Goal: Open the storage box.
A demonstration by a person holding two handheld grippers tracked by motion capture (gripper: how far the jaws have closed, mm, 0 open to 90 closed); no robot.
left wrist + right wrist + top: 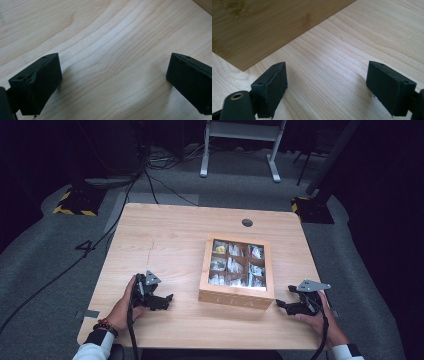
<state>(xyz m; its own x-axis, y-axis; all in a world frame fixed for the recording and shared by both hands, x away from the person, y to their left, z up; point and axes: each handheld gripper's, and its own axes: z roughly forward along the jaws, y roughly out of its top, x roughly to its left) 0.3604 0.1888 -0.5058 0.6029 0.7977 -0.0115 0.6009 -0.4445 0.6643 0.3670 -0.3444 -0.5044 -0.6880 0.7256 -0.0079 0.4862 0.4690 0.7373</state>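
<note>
The person's left hand (121,307), a beaded bracelet on its wrist above a white sleeve, holds the black two-jaw left gripper (166,301) low, pointing rightward. Its jaws stand wide apart with nothing between them. The right hand (316,316) holds the black right gripper (280,304) pointing leftward, jaws likewise spread wide and empty. Both forearms enter from the bottom edge.

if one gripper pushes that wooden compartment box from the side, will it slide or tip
The wooden box looks low and wide, sitting flat on the table, so it would probably slide rather than tip. Its thick walls suggest it is stiff and fairly heavy. The small packets inside look light and may shift.
</note>
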